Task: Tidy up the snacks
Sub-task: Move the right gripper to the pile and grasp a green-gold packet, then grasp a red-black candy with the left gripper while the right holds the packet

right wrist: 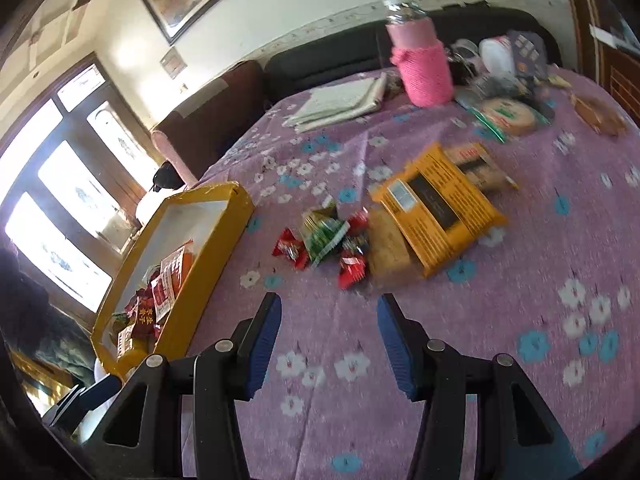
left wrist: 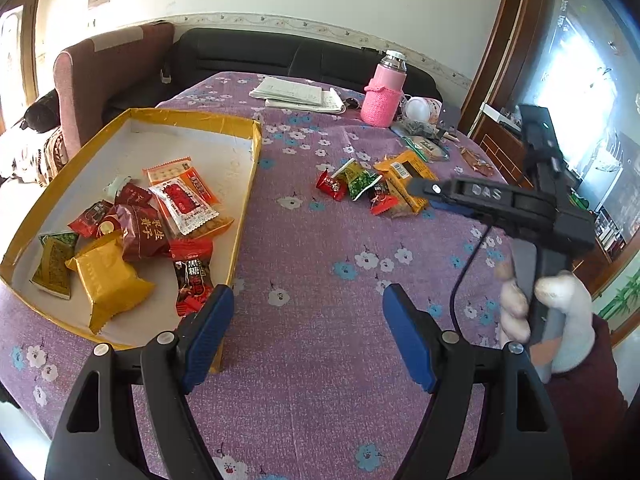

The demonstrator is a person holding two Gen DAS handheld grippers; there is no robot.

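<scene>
Snacks half sorted: right hand-held gripper [right wrist: 328, 340], spread and empty, approaches loose packets.
Next, probably pinch the small red foil candy [right wrist: 289, 251], lower centre; carry to yellow-rimmed cardboard tray [right wrist: 224, 216]; left hand-held gripper [left wrist: 308, 332] spread, empty.

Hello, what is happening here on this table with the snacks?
A person holds a gripper in each hand and is sorting snacks into a yellow box on a purple flowered tablecloth. Several packets already lie in the box. A small pile of loose snacks and a large yellow packet are on the cloth, not yet in the box. The right gripper points toward that pile, fingers apart and empty. The left gripper is open beside the box and holds nothing.
</scene>
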